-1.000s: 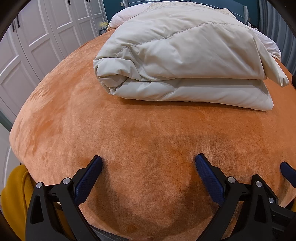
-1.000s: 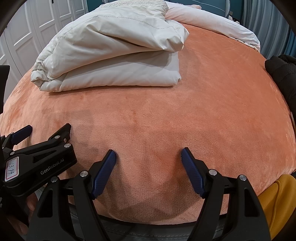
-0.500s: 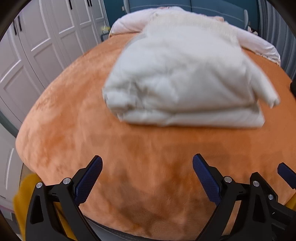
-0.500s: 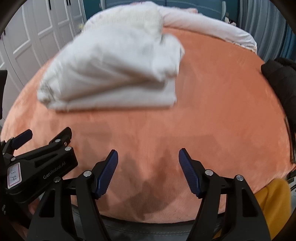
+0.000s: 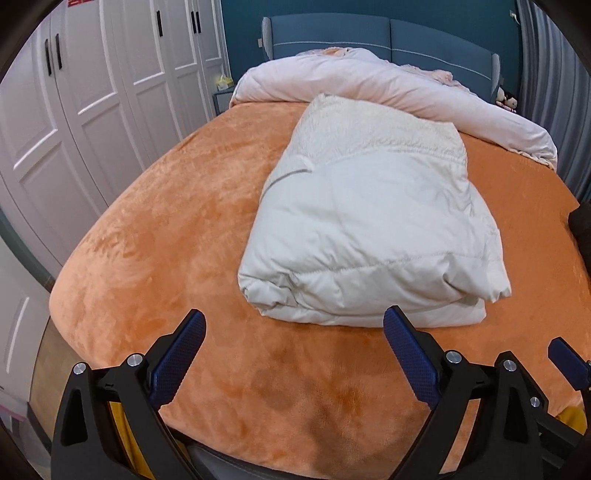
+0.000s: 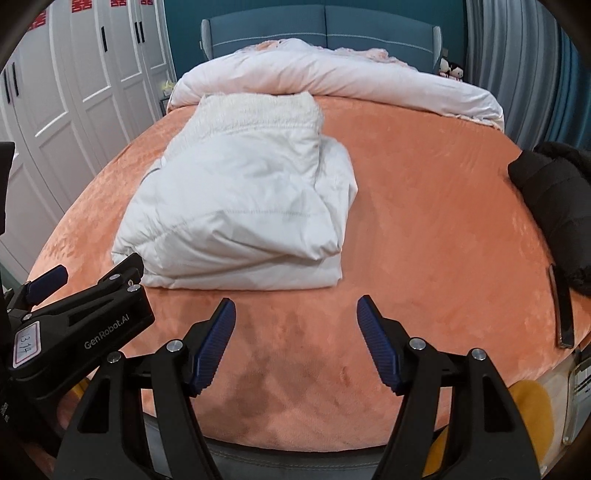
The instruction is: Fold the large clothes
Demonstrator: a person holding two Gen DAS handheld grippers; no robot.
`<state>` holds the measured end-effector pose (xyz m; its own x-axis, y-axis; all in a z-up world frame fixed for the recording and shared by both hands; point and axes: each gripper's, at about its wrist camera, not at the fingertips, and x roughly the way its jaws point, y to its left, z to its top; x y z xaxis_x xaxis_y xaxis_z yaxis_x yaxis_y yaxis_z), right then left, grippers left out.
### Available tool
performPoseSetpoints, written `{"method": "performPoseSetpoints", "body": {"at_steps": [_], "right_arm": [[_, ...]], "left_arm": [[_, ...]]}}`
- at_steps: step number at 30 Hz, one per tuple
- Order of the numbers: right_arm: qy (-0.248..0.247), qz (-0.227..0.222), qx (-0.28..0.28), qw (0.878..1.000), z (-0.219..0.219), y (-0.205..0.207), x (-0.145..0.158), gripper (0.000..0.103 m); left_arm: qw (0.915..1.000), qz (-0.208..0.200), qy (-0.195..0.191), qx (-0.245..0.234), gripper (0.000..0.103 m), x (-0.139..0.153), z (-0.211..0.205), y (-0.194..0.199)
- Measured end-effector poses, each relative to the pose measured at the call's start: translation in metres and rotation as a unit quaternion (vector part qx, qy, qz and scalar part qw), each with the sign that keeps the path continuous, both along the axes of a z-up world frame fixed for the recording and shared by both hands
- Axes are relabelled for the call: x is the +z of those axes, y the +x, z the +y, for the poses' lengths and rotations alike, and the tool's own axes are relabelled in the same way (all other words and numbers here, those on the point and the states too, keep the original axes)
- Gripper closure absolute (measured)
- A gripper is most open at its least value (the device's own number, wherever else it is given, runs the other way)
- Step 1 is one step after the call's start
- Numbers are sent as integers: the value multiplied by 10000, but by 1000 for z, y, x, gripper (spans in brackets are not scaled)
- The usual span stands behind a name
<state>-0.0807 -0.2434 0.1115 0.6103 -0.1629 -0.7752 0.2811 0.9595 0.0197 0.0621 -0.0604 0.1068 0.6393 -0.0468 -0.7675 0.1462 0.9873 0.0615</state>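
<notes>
A cream puffy coat (image 5: 373,236) (image 6: 243,214) lies folded into a thick bundle on the orange bed cover (image 5: 177,236) (image 6: 436,229), its fleecy collar end toward the headboard. My left gripper (image 5: 291,328) hangs open over the near edge of the bed, short of the bundle, with nothing between its blue pads. My right gripper (image 6: 295,314) is open too, empty, just in front of the bundle's near right corner. In the right wrist view the left gripper's black body (image 6: 77,328) shows at the lower left.
A rolled pale pink duvet (image 5: 399,92) (image 6: 340,81) lies across the head of the bed, before a blue headboard (image 6: 321,26). A black garment (image 6: 554,206) sits at the right edge. White wardrobe doors (image 5: 74,110) line the left. Yellow fabric (image 6: 528,410) shows below.
Both grippers have risen and pulled back from the bed, so the folded coat now looks smaller and farther off, and the headboard and duvet have come into view. Both stay open and empty.
</notes>
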Motion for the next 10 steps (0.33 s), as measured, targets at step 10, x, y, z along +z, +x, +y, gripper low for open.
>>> {"method": "performPoseSetpoints", "body": {"at_steps": [10], "right_arm": [[-92, -144, -10, 9999, 6, -5, 14, 37]], "left_arm": [[9999, -128, -6, 2, 10, 16, 1, -8]]}}
